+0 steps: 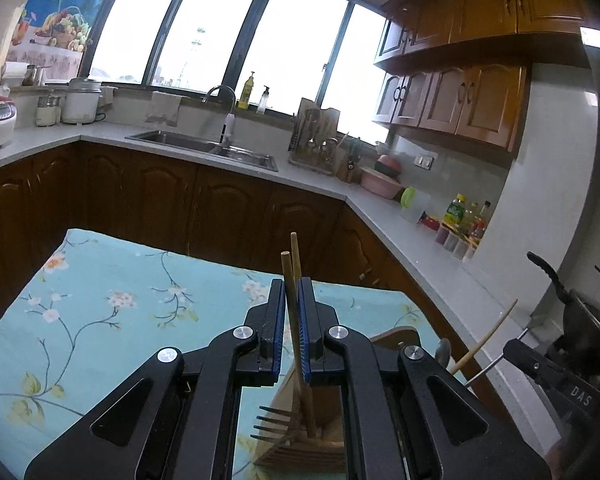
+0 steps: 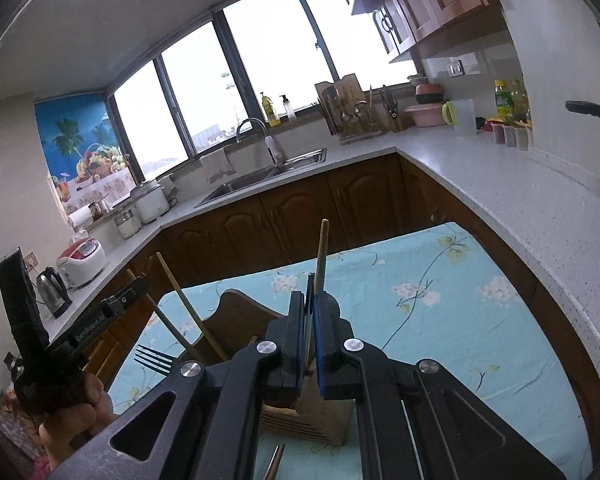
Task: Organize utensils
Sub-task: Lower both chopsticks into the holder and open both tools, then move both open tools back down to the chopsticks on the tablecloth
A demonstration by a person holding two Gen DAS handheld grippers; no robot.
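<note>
My left gripper (image 1: 291,292) is shut on two wooden chopsticks (image 1: 293,264) that stand upright, their lower ends in the wooden utensil holder (image 1: 300,446) on the floral-cloth table. A dark fork (image 1: 274,420) sticks out of the holder to the left. My right gripper (image 2: 309,304) is shut on one wooden chopstick (image 2: 322,256) and a thin dark flat utensil (image 2: 309,292), above the same holder (image 2: 312,420). The fork (image 2: 154,358) and two chopsticks (image 2: 184,312) show at its left, beside the left gripper's body (image 2: 112,308).
The table has a light blue floral cloth (image 1: 100,312). Grey countertops (image 1: 400,232) with a sink (image 1: 204,144), a dish rack (image 1: 316,140), bottles and a rice cooker ring the room. A dark kettle (image 1: 588,312) stands at the right. A metal utensil tip (image 2: 275,462) lies near the holder.
</note>
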